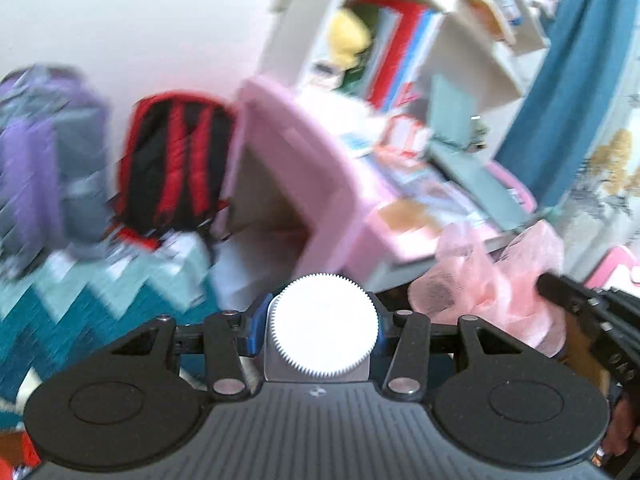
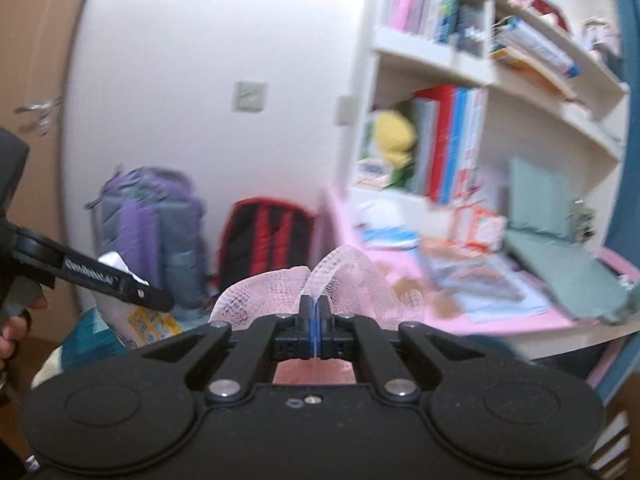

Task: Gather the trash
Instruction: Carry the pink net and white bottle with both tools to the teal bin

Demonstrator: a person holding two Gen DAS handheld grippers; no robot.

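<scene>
1. Our left gripper [image 1: 324, 336] grips a white-capped container [image 1: 325, 334], probably collected trash.
2. Our right gripper [image 2: 315, 320] is clenched on pink netting [image 2: 280, 288], holding it clear above the cluttered pink desk [image 2: 520, 320].

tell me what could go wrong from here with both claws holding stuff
1. The right claw pinches only a thin fold of the pink mesh bag; it could slip out.
2. The left claw grips the white-capped bottle just below its cap; it might slide loose.
3. The cluttered pink desk sits close, so a swing could hit it.
</scene>
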